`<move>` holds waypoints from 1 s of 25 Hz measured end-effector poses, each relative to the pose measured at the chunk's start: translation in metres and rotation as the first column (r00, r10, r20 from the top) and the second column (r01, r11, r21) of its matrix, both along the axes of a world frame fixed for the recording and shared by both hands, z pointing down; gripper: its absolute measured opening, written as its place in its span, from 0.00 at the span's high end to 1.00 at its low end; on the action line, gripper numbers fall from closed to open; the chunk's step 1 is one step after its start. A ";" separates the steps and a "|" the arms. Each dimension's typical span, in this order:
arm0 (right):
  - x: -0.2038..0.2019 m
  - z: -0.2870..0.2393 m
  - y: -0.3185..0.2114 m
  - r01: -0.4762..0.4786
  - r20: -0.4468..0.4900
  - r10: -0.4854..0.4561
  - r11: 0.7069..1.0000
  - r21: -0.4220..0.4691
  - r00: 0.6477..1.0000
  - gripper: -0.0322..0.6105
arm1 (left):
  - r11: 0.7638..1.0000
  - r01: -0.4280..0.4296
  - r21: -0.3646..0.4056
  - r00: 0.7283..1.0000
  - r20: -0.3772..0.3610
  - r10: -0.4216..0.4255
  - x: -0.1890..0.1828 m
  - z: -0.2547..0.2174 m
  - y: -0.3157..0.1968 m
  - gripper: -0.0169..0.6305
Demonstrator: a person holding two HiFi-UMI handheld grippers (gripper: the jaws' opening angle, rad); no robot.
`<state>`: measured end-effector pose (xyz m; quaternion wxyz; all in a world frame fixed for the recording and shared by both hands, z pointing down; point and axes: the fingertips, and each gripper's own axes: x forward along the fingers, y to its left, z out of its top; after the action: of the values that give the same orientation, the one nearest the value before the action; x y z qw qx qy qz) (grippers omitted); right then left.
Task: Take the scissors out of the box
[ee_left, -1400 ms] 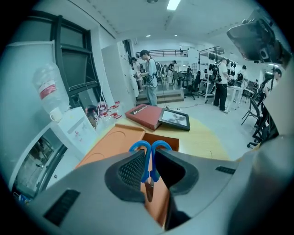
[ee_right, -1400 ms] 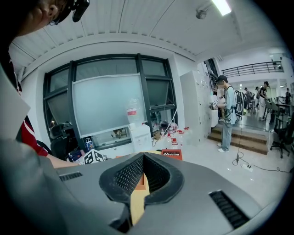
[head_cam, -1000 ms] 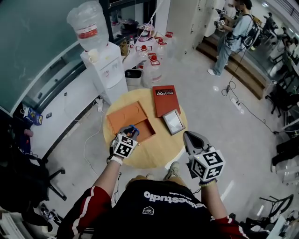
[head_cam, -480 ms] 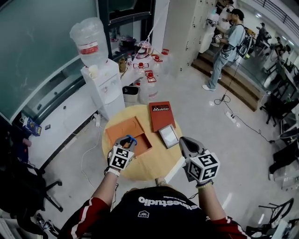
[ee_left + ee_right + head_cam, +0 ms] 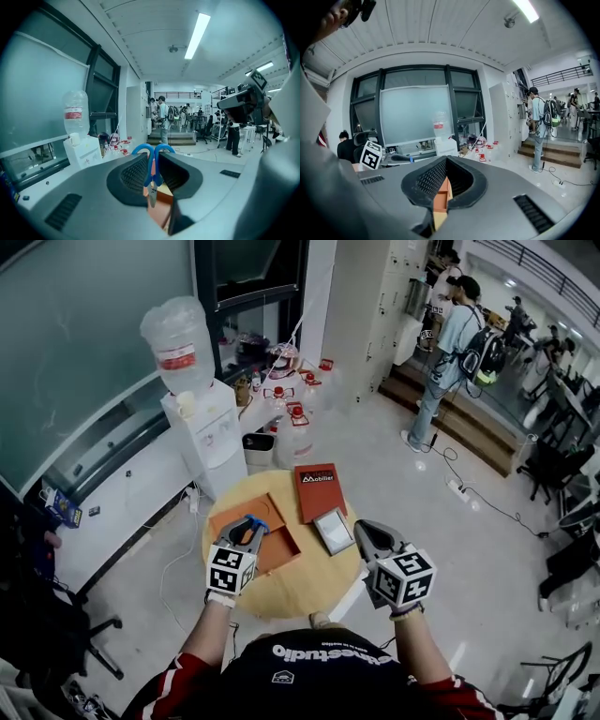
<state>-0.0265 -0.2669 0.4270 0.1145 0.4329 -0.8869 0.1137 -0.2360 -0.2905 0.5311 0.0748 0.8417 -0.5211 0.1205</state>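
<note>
Left gripper (image 5: 247,527) has lifted clear of the box (image 5: 281,553) — jaws part-closed, clamped on the blue-handled scissors (image 5: 153,161). Extraction looks done.

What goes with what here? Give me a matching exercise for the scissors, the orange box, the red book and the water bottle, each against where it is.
Things:
1. scissors
2. orange box
3. red book
4. water bottle

Places:
A. on top of the white dispenser
B. clamped between the jaws of the left gripper
C. lying open on the left part of the round table
D. flat at the table's far edge

Pairs: 1-B, 2-C, 3-D, 4-A
</note>
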 end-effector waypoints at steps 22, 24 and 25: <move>0.004 -0.035 -0.011 -0.077 0.077 0.068 0.988 0.131 0.995 0.91 | 0.975 0.088 0.206 0.989 -0.132 -0.061 -0.019 -0.099 0.026 0.83; 0.007 -0.036 -0.011 -0.093 0.084 0.082 0.987 0.133 0.993 0.91 | 0.971 0.095 0.218 0.989 -0.132 -0.067 -0.020 -0.103 0.027 0.83; 0.008 -0.036 -0.011 -0.097 0.084 0.087 0.986 0.132 0.993 0.91 | 0.970 0.097 0.222 0.989 -0.132 -0.069 -0.021 -0.105 0.027 0.83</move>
<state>-0.0185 -0.2781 0.3906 0.0445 0.4755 -0.8754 0.0750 -0.2566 -0.2635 0.4259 0.0148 0.8280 -0.5606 0.0047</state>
